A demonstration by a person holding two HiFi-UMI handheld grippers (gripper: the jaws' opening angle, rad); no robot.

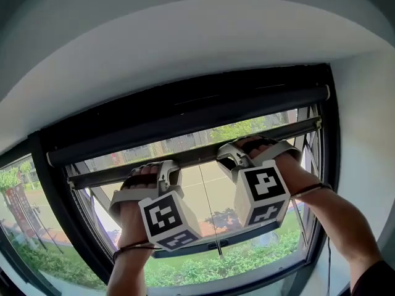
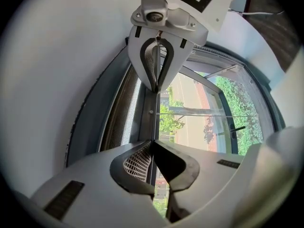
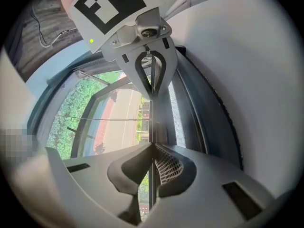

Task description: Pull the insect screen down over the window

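Observation:
The insect screen's dark pull bar (image 1: 197, 157) runs across the top of the window, just under the black roller housing (image 1: 185, 119). Both grippers hold it from opposite sides, facing each other along the bar. My left gripper (image 1: 173, 171) is shut on the bar's thin edge (image 2: 153, 113), its jaws meeting on it (image 2: 151, 142). My right gripper (image 1: 225, 156) is likewise shut on the bar (image 3: 152, 118), jaws pinched together (image 3: 152, 144). Each gripper view shows the other gripper farther along the bar: the right gripper (image 2: 156, 88) and the left gripper (image 3: 152, 95).
A black window frame (image 1: 58, 221) surrounds the opening, with white wall above and at the right. Below the bar a tilted glass sash with a dark handle (image 1: 216, 246) stands open. A thin cord (image 1: 207, 208) hangs down the middle. Trees and a road lie outside.

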